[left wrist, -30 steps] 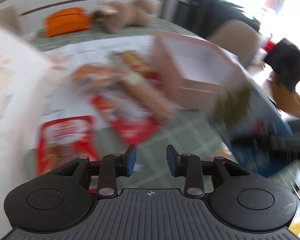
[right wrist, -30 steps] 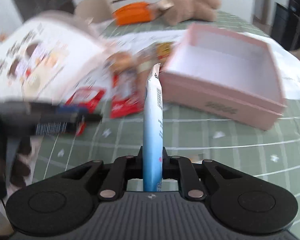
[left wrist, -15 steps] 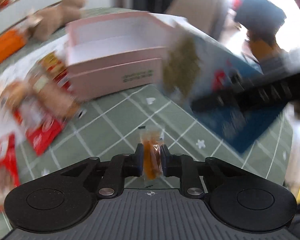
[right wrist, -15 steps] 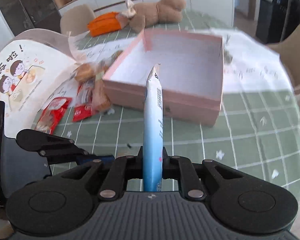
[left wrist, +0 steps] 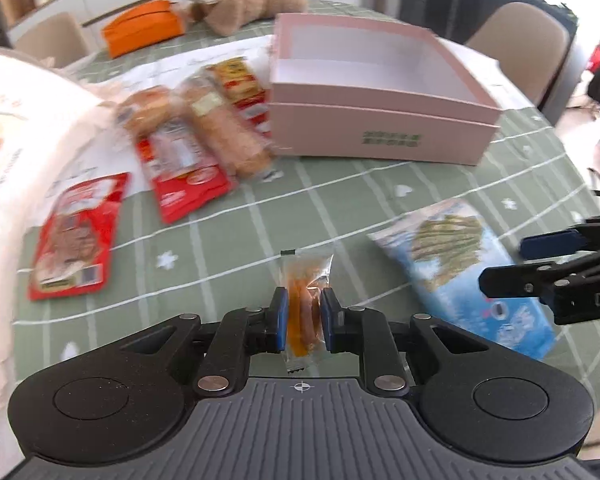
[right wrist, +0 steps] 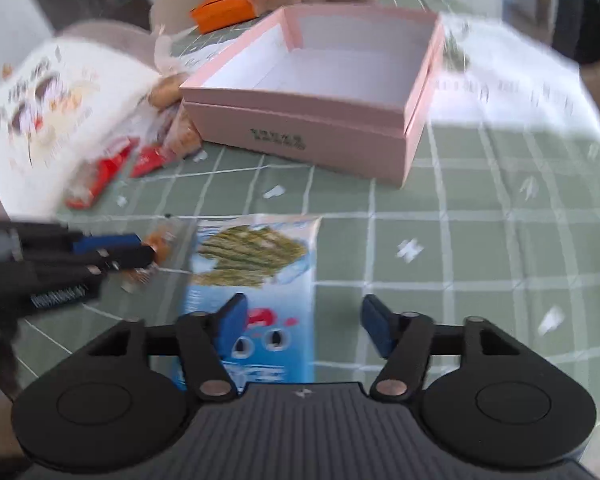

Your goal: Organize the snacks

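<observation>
1. The surface [left wrist: 380, 216], under a green checked cloth, lies below both claws and carries everything.
2. The pink box [left wrist: 384, 136] stands ahead of both claws, open and empty as far as its floor shows, so nothing appears sorted yet.
3. The blue seaweed packet [right wrist: 256, 280] lies flat just under the right claw [right wrist: 304, 326], whose jaws have just been opening; they stand wide, pressing on nothing.
4. The red packets [left wrist: 76, 236] and bread rolls [left wrist: 224, 132] lie ahead and to the left of the left claw [left wrist: 303, 326], beside the box, still to be moved.
5. The small orange snack sachet [left wrist: 305, 300] is pinched upright between the left claw's pads, short of the box.
</observation>
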Action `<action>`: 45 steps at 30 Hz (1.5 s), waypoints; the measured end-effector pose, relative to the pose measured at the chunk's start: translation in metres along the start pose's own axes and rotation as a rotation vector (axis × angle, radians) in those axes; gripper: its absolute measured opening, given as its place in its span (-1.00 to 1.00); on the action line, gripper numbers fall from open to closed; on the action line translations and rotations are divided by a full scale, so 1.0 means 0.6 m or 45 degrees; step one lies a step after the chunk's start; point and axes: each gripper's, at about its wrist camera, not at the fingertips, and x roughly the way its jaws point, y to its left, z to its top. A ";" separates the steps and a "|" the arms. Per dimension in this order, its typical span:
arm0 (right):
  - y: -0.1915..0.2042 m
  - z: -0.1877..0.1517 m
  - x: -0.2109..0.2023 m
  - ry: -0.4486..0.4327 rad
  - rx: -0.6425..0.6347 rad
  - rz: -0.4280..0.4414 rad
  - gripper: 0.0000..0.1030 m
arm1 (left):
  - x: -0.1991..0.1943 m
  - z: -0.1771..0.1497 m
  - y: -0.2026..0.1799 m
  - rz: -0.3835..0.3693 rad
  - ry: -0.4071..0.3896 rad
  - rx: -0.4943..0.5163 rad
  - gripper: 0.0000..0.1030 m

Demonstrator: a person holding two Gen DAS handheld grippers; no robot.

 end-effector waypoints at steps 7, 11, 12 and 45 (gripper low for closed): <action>0.079 -0.014 0.036 -0.085 -0.123 -0.189 0.71 | 0.008 0.005 0.017 -0.040 0.050 -0.008 -0.49; 0.091 -0.016 0.044 -0.106 -0.140 -0.187 0.75 | 0.017 0.002 0.016 -0.061 0.064 0.018 -0.43; 0.094 -0.016 0.045 -0.105 -0.142 -0.183 0.75 | 0.017 0.001 0.016 -0.067 0.060 0.019 -0.43; -0.007 0.324 -0.023 -0.314 0.126 -0.059 0.66 | 0.051 0.332 0.140 -0.334 -0.199 -0.228 -0.46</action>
